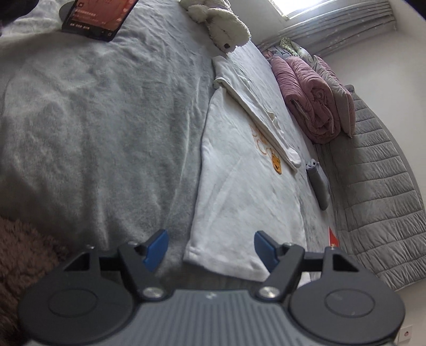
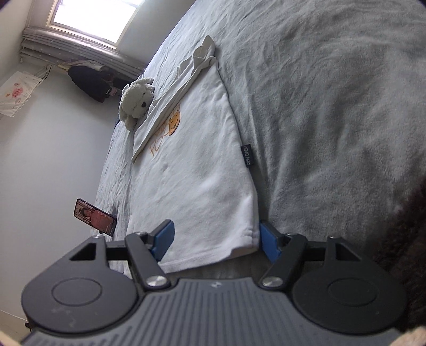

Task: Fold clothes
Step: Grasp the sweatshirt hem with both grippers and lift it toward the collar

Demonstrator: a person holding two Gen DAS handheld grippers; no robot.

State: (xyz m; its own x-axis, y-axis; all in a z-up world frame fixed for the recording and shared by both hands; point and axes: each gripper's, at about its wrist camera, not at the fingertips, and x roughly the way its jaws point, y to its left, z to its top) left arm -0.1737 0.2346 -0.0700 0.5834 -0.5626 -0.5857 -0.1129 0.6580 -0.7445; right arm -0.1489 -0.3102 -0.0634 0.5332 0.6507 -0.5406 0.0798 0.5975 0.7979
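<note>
A white T-shirt (image 1: 239, 191) with an orange bear print lies flat on the grey bed, one sleeve folded in over its chest. Its hem corner lies between the blue pads of my left gripper (image 1: 211, 250), which is open just above the near edge. In the right wrist view the same T-shirt (image 2: 197, 170) stretches away, and its other hem corner sits between the pads of my right gripper (image 2: 217, 243), also open. A small black label (image 2: 247, 155) shows on the shirt's side seam.
A grey fleece blanket (image 1: 101, 127) covers the bed. A lit phone (image 1: 98, 18) stands propped at the far side, also seen as the phone (image 2: 94, 217). A white plush toy (image 1: 221, 26) lies beyond the collar. Rolled pink bedding (image 1: 308, 95) and a quilted headboard (image 1: 383, 186) border the bed. Brown fluffy fabric (image 1: 21, 255) sits close.
</note>
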